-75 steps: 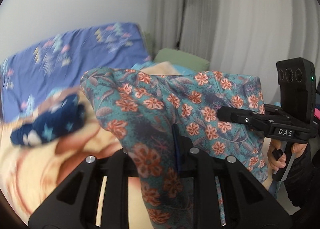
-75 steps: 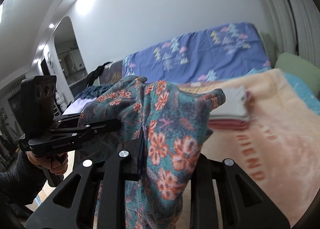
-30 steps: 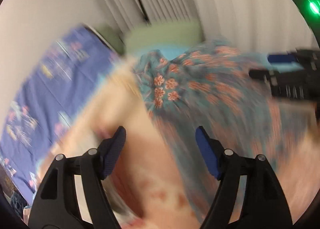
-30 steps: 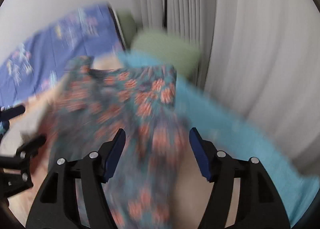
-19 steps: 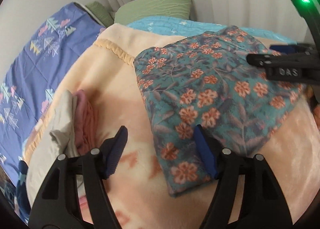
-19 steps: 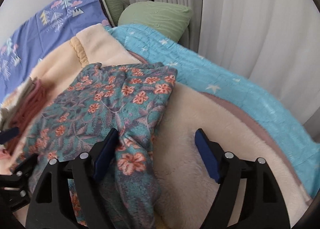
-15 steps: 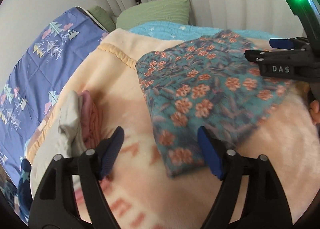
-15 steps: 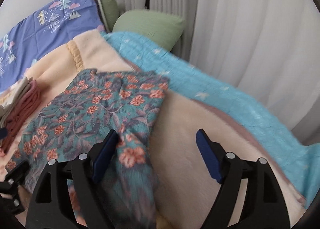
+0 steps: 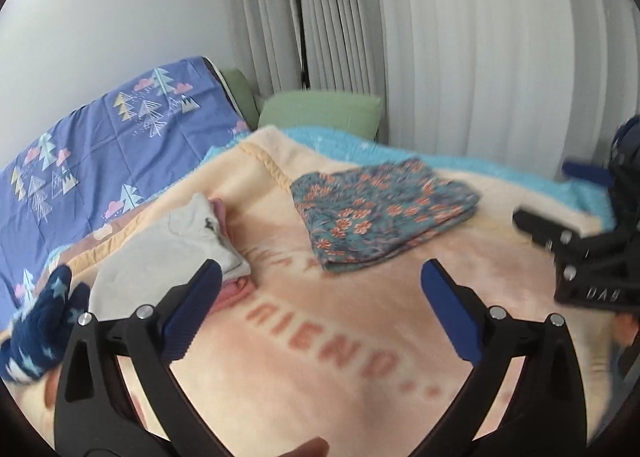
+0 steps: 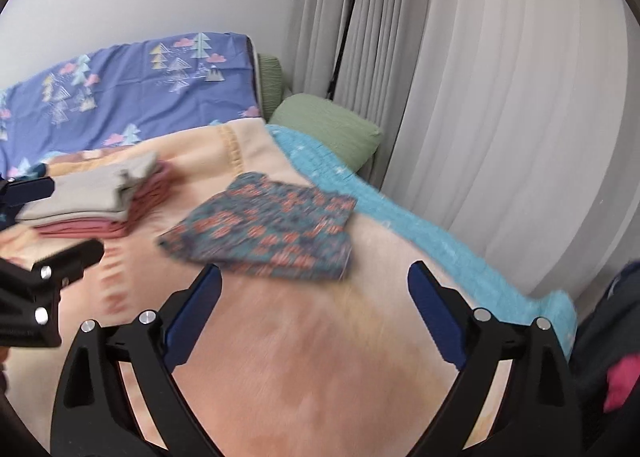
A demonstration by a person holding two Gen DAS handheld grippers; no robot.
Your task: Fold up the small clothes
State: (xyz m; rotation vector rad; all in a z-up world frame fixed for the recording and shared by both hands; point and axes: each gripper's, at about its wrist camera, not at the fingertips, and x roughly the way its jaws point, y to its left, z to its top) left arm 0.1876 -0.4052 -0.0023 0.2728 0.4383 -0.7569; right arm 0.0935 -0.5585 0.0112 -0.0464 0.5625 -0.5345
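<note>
— What does the left wrist view give you?

— The left gripper (image 9: 320, 281) has its blue pads spread wide, having just been opening, with nothing between them. Beyond it the floral garment (image 9: 380, 213) lies folded flat on the peach blanket (image 9: 320, 357), apart from both tools. To its left sits a stack of folded clothes (image 9: 192, 249), grey on top of pink, and a navy star-print piece (image 9: 44, 321) lies at the far left edge. The right gripper (image 9: 576, 241) shows at the right edge, blurred.

— And the right wrist view?

— The right gripper (image 10: 314, 289) also stands wide, its jaws just having been opening, empty. The floral garment (image 10: 268, 233) lies just past its fingertips, smeared by blur, near the turquoise blanket (image 10: 400, 225). The folded stack (image 10: 96, 197) rests to the left, with a green pillow (image 10: 328, 125) behind by the curtain (image 10: 480, 97). The left gripper (image 10: 36, 217) pokes in at the left edge.
</note>
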